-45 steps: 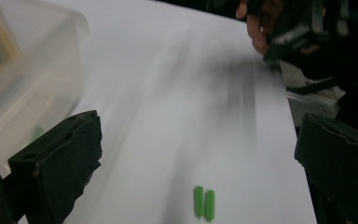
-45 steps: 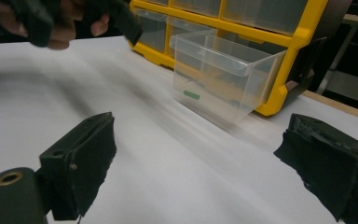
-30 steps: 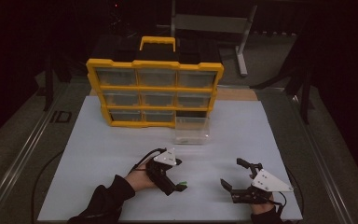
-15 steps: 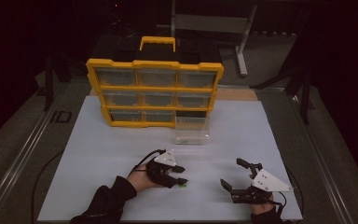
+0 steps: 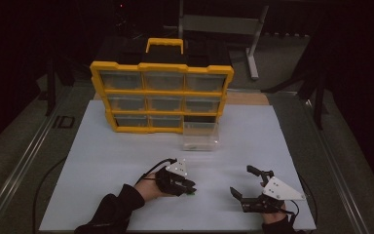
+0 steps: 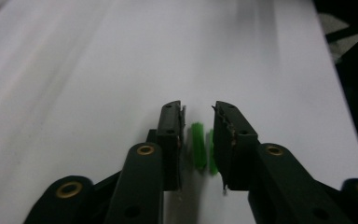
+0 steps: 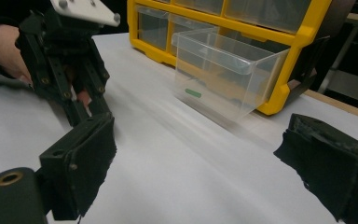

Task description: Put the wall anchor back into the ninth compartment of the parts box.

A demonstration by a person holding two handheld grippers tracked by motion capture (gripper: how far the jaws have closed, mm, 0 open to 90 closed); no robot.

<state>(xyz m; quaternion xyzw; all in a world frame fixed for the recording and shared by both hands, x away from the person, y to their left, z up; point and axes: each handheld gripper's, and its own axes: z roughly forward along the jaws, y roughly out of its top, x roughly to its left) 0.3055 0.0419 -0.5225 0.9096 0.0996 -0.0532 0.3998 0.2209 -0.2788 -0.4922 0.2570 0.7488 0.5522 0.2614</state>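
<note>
A flat white rectangular desk (image 5: 126,146) top fills the middle of the high view, lit evenly while everything around it lies in near darkness. The white surface rests on a grey matte base (image 5: 24,146) that shows along both sides, with a raised metal rail (image 5: 22,163) running along the left edge. Behind the desk stands a grey metal frame (image 5: 251,44) on a slanting leg. The far background is black.
</note>
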